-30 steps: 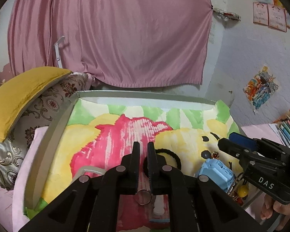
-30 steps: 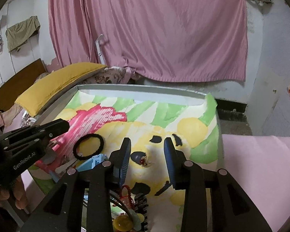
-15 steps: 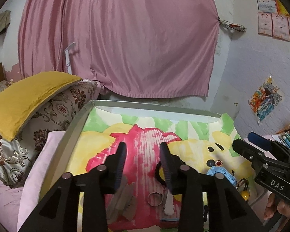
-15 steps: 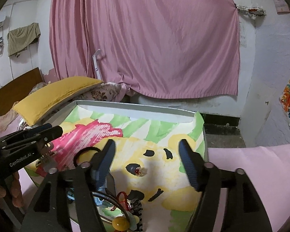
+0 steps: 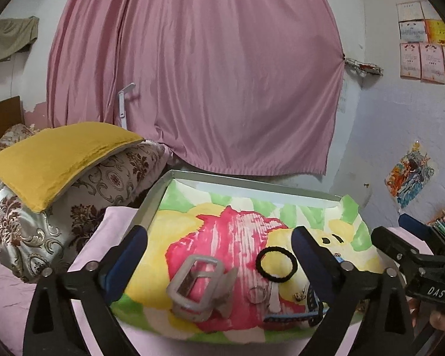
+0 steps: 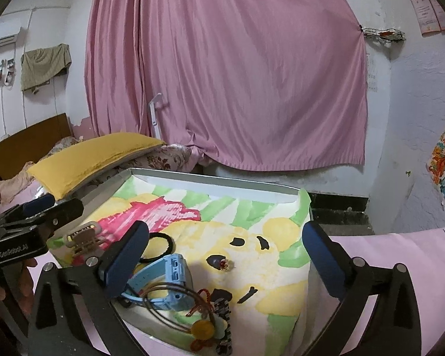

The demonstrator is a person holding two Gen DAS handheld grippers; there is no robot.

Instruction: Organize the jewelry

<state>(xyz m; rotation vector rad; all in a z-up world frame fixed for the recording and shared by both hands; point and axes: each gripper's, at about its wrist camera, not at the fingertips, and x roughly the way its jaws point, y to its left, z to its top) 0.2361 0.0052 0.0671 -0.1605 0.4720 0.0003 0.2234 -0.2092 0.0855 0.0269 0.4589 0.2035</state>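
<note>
Tray [image 5: 281, 193]: a shallow metal tray lined with a painted sheet sits on the pink bedding, and all the jewelry lies in its near half. Soft bedding could let it tip if a gripper leans on the rim.
Left gripper [image 5: 219, 246]: jaws opening, spread wide, nothing between the pads. It hangs over the hair claw; closing from here could skid the claw toward the near edge.
Right gripper [image 6: 225, 237]: jaws opening, also spread and empty, above the watch and cords.
Hair claw [image 5: 198, 284]: grey, lying on the pink patch; its springy shape may pop out of a pinch.
Blue watch [image 6: 163, 279]: its strap is tangled with a brown cord, so lifting 1 could drag the other.
Black hair tie [image 5: 277, 264]: limp loop beside the ring; likely to fold or slip.
Ring [image 5: 256, 293]: small and flat, hard to pinch.
Red stud [image 6: 224, 264]: tiny, alone on the yellow patch, easily flicked away.
</note>
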